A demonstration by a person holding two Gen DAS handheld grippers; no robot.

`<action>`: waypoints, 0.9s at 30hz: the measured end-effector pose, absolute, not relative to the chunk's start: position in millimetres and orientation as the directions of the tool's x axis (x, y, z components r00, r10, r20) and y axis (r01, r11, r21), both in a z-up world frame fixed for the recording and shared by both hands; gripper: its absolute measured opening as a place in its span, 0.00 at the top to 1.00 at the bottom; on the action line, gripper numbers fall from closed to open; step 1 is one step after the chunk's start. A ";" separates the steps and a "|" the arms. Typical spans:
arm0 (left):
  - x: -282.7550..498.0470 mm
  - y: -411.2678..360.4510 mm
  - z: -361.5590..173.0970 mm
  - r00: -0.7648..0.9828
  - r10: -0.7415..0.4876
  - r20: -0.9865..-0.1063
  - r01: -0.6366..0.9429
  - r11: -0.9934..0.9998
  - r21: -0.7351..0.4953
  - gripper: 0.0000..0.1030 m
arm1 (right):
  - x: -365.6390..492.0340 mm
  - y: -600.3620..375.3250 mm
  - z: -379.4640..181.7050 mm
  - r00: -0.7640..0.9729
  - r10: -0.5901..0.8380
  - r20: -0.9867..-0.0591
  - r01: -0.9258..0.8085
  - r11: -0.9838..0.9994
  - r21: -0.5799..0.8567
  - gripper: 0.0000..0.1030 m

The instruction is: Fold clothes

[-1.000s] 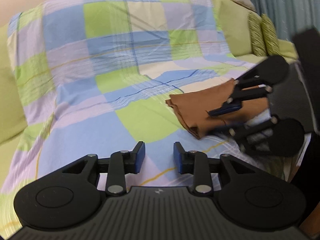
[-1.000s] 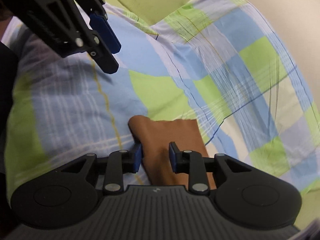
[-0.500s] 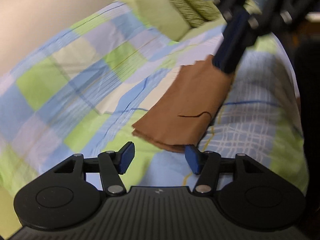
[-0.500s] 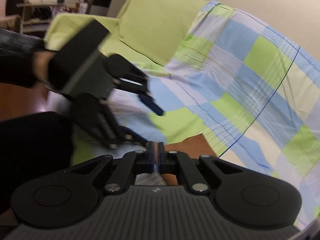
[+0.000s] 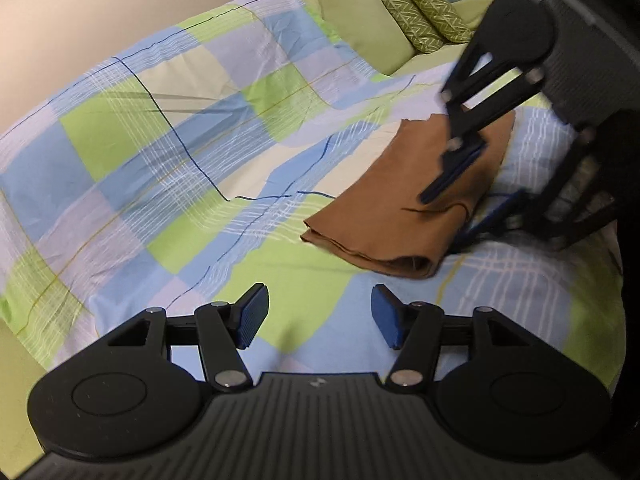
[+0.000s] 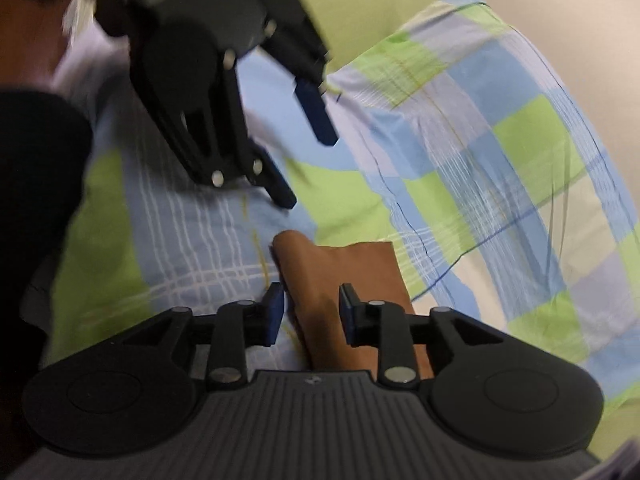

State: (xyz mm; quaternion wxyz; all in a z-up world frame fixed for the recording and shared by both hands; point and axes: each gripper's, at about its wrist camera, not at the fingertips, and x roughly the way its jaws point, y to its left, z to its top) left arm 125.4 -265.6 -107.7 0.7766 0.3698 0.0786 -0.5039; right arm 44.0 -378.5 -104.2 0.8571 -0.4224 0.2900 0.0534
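Note:
A folded brown cloth (image 5: pixel 404 204) lies on the checked blue, green and lilac sheet (image 5: pixel 180 152). It also shows in the right wrist view (image 6: pixel 344 276). My left gripper (image 5: pixel 316 318) is open and empty, hovering just short of the cloth's near folded edge. My right gripper (image 6: pixel 311 314) is open, with its fingers on either side of the cloth's near end, one over the cloth and one beside its edge. It also shows in the left wrist view (image 5: pixel 468 200). The left gripper also shows in the right wrist view (image 6: pixel 306 152), above the sheet.
A green sofa backrest (image 5: pixel 360 20) with two patterned green cushions (image 5: pixel 424 12) stands at the far end. A beige wall (image 5: pixel 80 12) runs behind the sheet. The person's dark sleeve (image 6: pixel 36 184) is at the left of the right wrist view.
The right gripper was shut half a second ago and is open now, back down over the cloth's end. The left gripper has opened wider and drawn back a little from the cloth.

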 end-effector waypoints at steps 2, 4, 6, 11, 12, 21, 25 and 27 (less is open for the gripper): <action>126.5 -265.4 -110.1 0.471 -0.730 -0.495 0.839 0.195 0.509 0.39 | 56.4 -380.1 -110.5 0.821 -0.186 -0.540 -0.322 0.631 -0.706 0.83; 126.1 -264.8 -110.5 0.459 -0.740 -0.491 0.833 0.166 0.527 0.38 | 58.3 -385.2 -106.3 0.819 -0.169 -0.549 -0.324 0.653 -0.684 0.95; 124.7 -270.7 -110.2 0.439 -0.757 -0.484 0.817 0.112 0.566 0.37 | 57.1 -393.3 -97.0 0.822 -0.133 -0.554 -0.323 0.692 -0.645 0.94; 120.6 -290.4 -111.0 0.393 -0.790 -0.470 0.762 -0.007 0.648 0.36 | 36.4 -425.7 -44.9 0.848 0.018 -0.530 -0.316 0.819 -0.478 0.94; 119.0 -297.5 -111.0 0.371 -0.802 -0.468 0.744 -0.044 0.667 0.36 | 29.9 -429.4 -38.0 0.847 0.045 -0.529 -0.329 0.826 -0.458 0.94; 93.9 -304.7 -107.9 0.220 -0.798 -0.561 0.678 -0.289 0.676 0.93 | -21.0 -448.5 -22.6 0.810 0.187 -0.556 -0.424 0.842 -0.333 0.94; 80.9 -297.2 -106.8 0.240 -0.783 -0.574 0.670 -0.294 0.681 0.93 | -48.1 -450.7 -30.9 0.823 0.206 -0.530 -0.378 0.894 -0.239 0.86; 77.9 -296.4 -106.5 0.248 -0.777 -0.578 0.677 -0.288 0.677 0.93 | -58.3 -452.3 -34.5 0.832 0.209 -0.514 -0.351 0.916 -0.194 0.82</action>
